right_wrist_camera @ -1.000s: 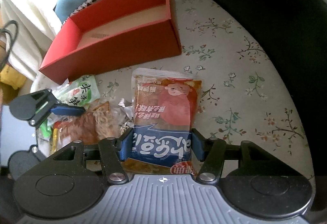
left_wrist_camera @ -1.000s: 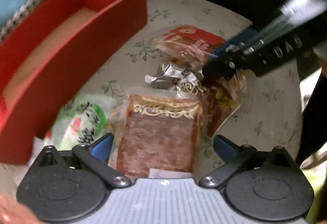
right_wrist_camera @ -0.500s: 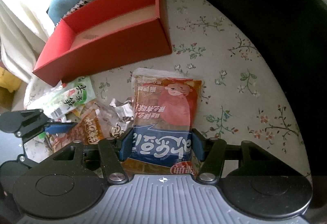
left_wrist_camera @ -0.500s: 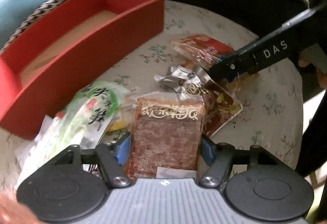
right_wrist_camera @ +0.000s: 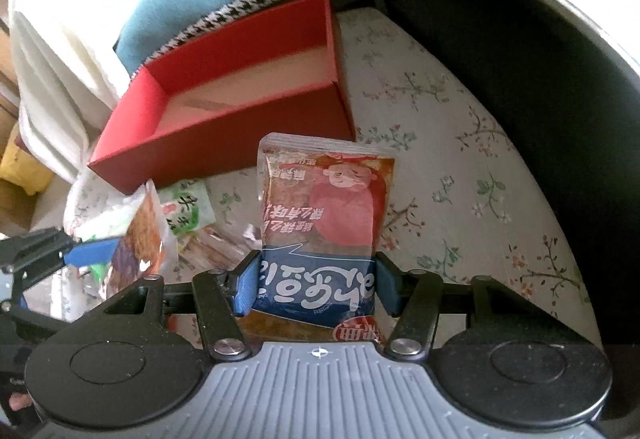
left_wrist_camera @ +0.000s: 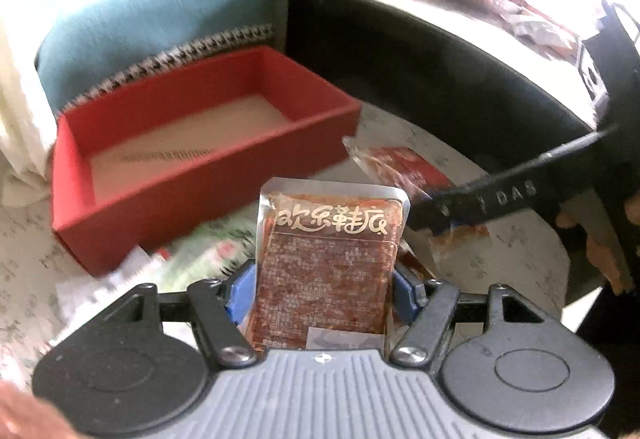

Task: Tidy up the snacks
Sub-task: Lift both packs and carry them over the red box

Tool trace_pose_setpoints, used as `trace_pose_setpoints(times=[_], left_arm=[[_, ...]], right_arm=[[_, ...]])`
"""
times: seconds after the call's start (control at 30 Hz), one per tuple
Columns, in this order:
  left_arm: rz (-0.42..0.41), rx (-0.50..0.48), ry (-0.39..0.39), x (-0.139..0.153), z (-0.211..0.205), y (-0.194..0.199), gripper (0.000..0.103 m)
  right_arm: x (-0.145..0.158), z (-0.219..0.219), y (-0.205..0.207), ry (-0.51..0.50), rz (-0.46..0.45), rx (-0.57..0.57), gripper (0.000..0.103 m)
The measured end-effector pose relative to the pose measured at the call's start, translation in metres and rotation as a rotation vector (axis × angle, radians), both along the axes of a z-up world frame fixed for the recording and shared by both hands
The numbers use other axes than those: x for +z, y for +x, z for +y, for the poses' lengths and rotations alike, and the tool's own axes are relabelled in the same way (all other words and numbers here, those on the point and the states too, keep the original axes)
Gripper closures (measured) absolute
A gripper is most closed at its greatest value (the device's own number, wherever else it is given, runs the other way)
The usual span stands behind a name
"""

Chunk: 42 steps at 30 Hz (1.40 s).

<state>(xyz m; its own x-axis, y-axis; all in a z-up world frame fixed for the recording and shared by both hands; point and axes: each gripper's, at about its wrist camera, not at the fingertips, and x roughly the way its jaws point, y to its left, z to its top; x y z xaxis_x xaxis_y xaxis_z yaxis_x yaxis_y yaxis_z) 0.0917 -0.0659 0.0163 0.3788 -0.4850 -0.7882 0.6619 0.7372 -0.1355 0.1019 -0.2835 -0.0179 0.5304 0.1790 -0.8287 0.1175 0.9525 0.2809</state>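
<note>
My left gripper (left_wrist_camera: 322, 291) is shut on a brown spicy snack packet with gold lettering (left_wrist_camera: 328, 259) and holds it lifted, in front of the open red box (left_wrist_camera: 208, 183). My right gripper (right_wrist_camera: 316, 285) is shut on a red and blue snack packet (right_wrist_camera: 324, 223), held above the floral tabletop, just right of the red box's (right_wrist_camera: 240, 119) near corner. In the right wrist view the left gripper (right_wrist_camera: 86, 253) with its brown packet (right_wrist_camera: 138, 243) shows at the left. In the left wrist view the right gripper (left_wrist_camera: 444, 213) shows at the right, holding its red packet (left_wrist_camera: 400, 169).
Loose packets lie on the floral table (right_wrist_camera: 460, 167): a green one (right_wrist_camera: 186, 209), and others beneath the grippers. A teal cushion with a houndstooth edge (left_wrist_camera: 152, 23) sits behind the box. A dark curved edge (right_wrist_camera: 500, 39) bounds the table's far right.
My left gripper closed on the brown packet and lifted it off the pile toward the red box. My right gripper kept its grip on the red and blue packet and drew nearer the box.
</note>
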Motion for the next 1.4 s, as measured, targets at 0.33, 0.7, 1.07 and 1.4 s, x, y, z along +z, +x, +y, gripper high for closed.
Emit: trace_pose_setpoints(times=[0.33, 0.7, 1.07, 1.4], left_arm=[[-0.051, 0.093, -0.045, 0.012, 0.022, 0.015, 0.042], [-0.102, 0.205, -0.092, 0.032, 0.027, 0.055, 0.042], [-0.126, 0.322, -0.073, 0.031, 0.033, 0.105, 0.042], [-0.127, 0.343, -0.013, 0.012, 0.022, 0.137, 0.042]], right_arm=[[0.022, 0.012, 0.0, -0.018, -0.082, 0.006, 0.038], [0.05, 0.03, 0.046, -0.059, -0.17, 0.013, 0.038], [0.061, 0.039, 0.109, -0.08, -0.208, 0.012, 0.038], [0.044, 0.04, 0.147, -0.092, -0.174, 0.011, 0.038]])
